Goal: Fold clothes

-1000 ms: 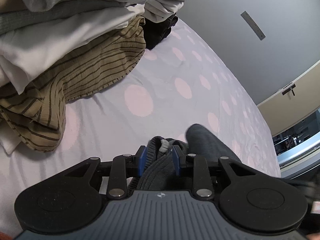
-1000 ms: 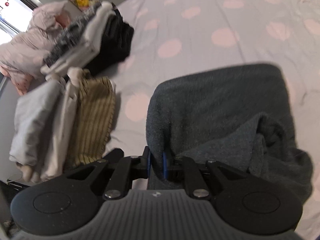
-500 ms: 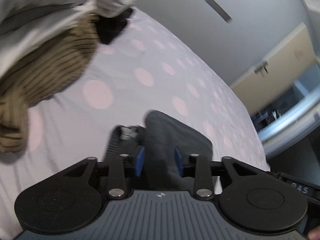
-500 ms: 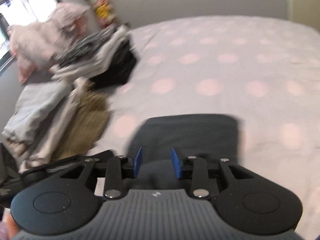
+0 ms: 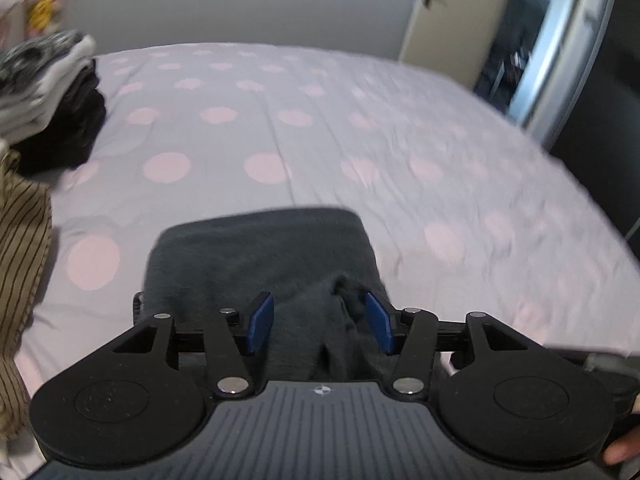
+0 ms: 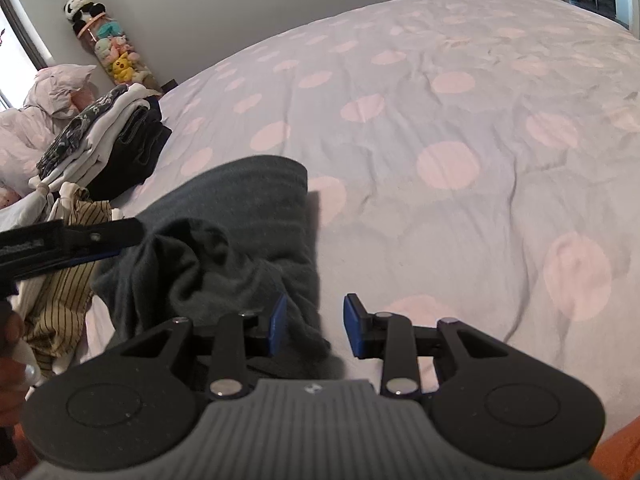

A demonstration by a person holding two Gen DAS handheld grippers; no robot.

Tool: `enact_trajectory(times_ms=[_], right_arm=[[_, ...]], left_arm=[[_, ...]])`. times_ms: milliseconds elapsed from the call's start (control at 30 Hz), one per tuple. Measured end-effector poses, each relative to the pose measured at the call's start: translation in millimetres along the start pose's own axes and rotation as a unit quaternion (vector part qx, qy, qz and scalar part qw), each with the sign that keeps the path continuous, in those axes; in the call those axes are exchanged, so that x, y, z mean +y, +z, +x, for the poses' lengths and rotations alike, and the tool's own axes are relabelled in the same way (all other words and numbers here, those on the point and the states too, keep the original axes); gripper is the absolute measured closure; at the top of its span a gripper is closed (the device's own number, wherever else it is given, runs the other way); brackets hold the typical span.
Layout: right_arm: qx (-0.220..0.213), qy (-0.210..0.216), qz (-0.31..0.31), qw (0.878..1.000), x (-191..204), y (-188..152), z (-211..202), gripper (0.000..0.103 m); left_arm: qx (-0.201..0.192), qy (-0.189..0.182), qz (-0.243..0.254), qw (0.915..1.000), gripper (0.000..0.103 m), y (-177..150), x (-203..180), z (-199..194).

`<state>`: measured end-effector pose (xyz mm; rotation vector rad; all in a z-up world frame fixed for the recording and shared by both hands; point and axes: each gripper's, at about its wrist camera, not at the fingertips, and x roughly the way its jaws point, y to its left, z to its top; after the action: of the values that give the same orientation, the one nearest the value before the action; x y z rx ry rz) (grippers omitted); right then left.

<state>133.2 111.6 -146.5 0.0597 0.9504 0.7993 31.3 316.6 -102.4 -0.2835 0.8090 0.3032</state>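
So both my grippers are spread open right now, gripping nothing. My left gripper (image 5: 320, 322) and my right gripper (image 6: 314, 324) sit low at the near edge of the dark grey sweater (image 5: 260, 252), which lies folded over on the polka-dot bedspread (image 5: 360, 128). A rumpled bit bunches up between the left jaws, so I reckon it needs tucking flat. Folded stack (image 6: 108, 140) and the striped shirt (image 6: 60, 292) sit off to the left, clear of my working spot.
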Motion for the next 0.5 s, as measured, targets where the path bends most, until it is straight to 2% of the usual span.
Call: enact_trajectory(times_ms=[33,67,100,333,500], right_arm=[[0.001,0.004,0.002,1.000,-3,-2,2,0.067],[0.001,0.007,0.006,1.000,-6,-3,2,0.067],[0.001,0.010,0.011,1.000,-10,-5,2,0.067],[-0.009,0.050,0.043,0.998,-26,-6,-5,0.067],[-0.023,0.080,0.047,0.995,-25,-7,-16,0.067]], left_arm=[[0.012,0.015,0.010,0.9998,0.065,-2,-2,4],[0.024,0.030,0.021,0.9990,0.080,-4,-4,7],[0.034,0.039,0.029,0.9982,0.090,-7,-5,9],[0.087,0.046,0.092,0.9909,0.093,-22,12,-28],[0.153,0.068,0.128,0.9776,0.093,-46,25,-34]])
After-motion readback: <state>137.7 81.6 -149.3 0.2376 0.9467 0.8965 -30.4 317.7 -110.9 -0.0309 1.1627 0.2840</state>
